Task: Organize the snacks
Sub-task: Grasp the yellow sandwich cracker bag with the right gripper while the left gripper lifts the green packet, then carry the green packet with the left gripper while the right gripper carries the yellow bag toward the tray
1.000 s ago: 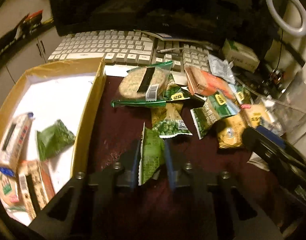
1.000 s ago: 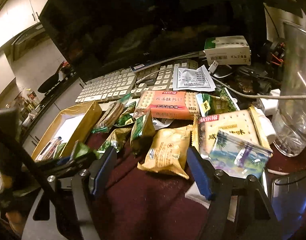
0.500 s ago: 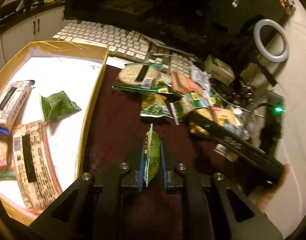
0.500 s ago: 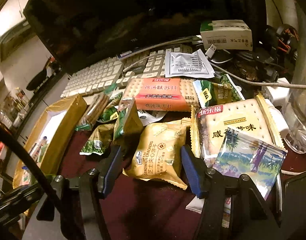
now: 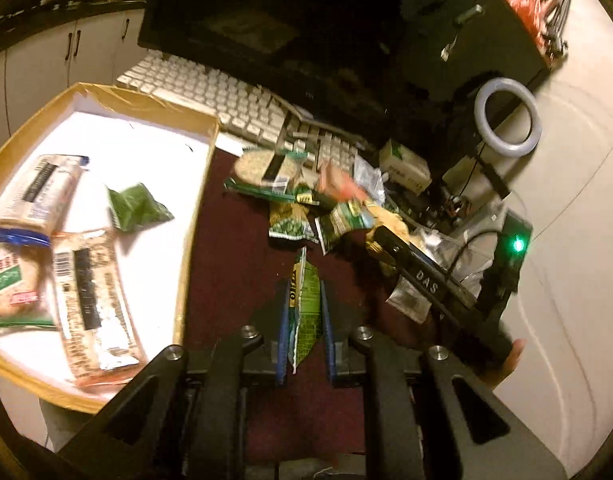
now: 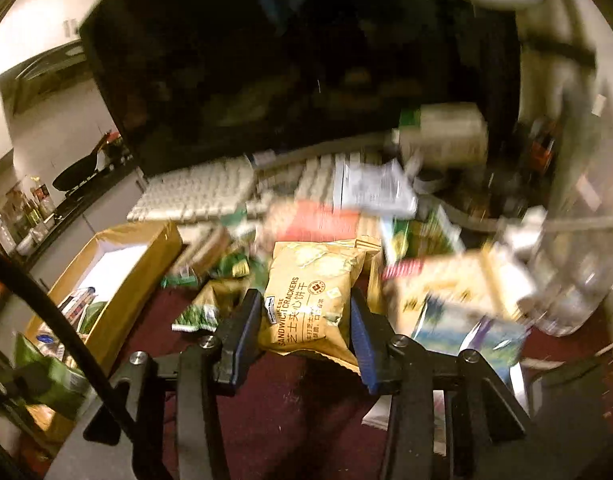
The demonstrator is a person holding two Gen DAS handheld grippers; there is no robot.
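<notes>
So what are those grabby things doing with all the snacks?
A person is sorting snacks from a pile into a cardboard box. The left hand-held gripper is shut on a green snack packet, lifted above the dark red table beside the box. The right hand-held gripper has just been closing its jaws around a yellow sandwich cracker pack in the pile.

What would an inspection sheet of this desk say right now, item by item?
Surface: dark red cloth, crowded.
Job's things: cardboard box holding several packets; snack pile beside it.
Clutter: keyboard, small carton.
Grippers: left gripper shut on green packet; right gripper, jaws just closing, pressing on yellow cracker packet.
Cables: black cable by the box.
Surroundings: dark monitor, ring light.
</notes>
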